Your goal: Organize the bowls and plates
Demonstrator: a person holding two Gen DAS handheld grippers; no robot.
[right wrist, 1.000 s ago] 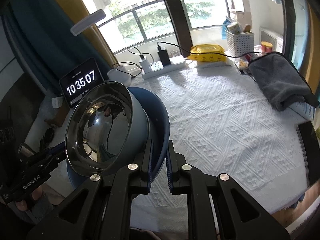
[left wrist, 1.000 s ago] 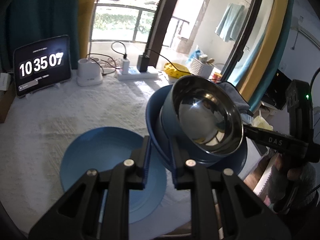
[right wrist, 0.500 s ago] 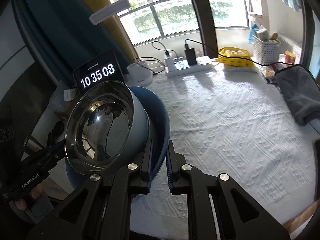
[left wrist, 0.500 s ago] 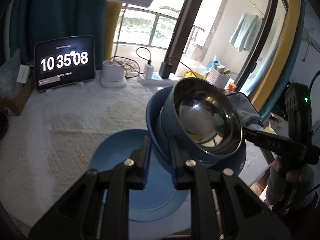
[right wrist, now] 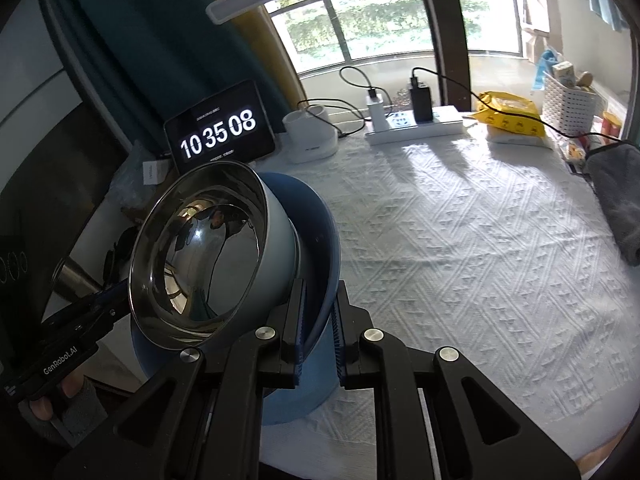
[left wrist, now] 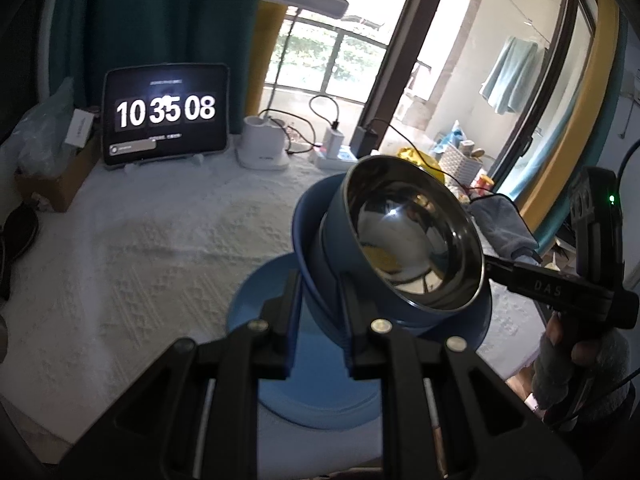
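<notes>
Stack's built, not parked yet. The steel bowl sits in the blue plate, and I've got that plate off the table, one gripper on each side of its rim. Below it the second blue plate lies flat on the white tablecloth, so I reckon what's left is lowering my pair onto it & letting go.

Left gripper: fingers pressed tight on the plate's near rim, pointing fwd and down. Right gripper: same, pinching the opposite rim, angled down too. Plate + bowl hang tilted between them, bowl mouth leaning toward the right-hand tool in the left view. My right hand shows wrapped round its handle.
</notes>
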